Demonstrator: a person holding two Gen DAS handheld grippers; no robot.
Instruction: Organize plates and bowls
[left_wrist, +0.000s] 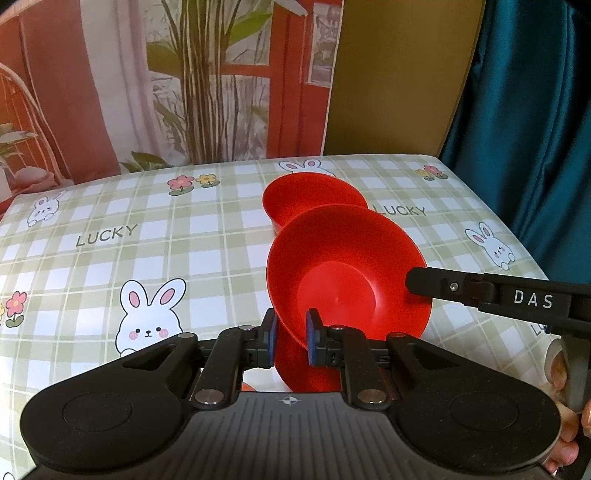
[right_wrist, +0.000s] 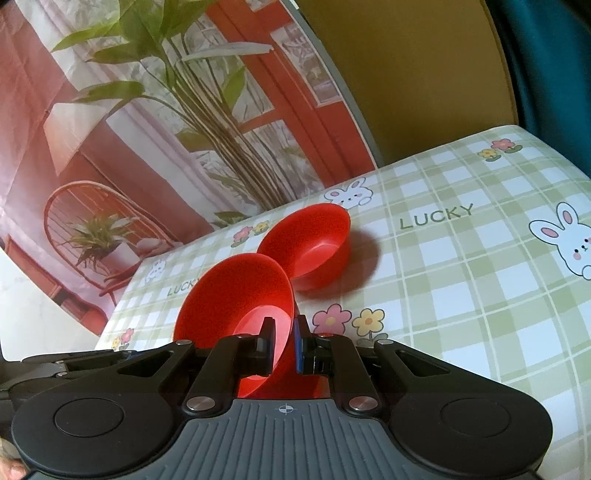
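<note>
Two red bowls are in view. One red bowl (left_wrist: 340, 280) (right_wrist: 236, 291) is tilted and lifted off the checked tablecloth (left_wrist: 147, 229) (right_wrist: 461, 295), held from two sides. My left gripper (left_wrist: 293, 334) is shut on its near rim, with the wall between the blue pads. My right gripper (right_wrist: 285, 343) is shut on the opposite rim; in the left wrist view its black finger (left_wrist: 417, 282) reaches in from the right. The second red bowl (left_wrist: 310, 199) (right_wrist: 314, 247) stands upright on the table just behind the held one, partly hidden by it.
A printed backdrop (left_wrist: 207, 92) of plants and a red door hangs behind the table. A teal curtain (left_wrist: 517, 129) hangs at the right, beyond the table's right edge (left_wrist: 517, 236). A person's fingers (left_wrist: 561, 369) hold the right gripper.
</note>
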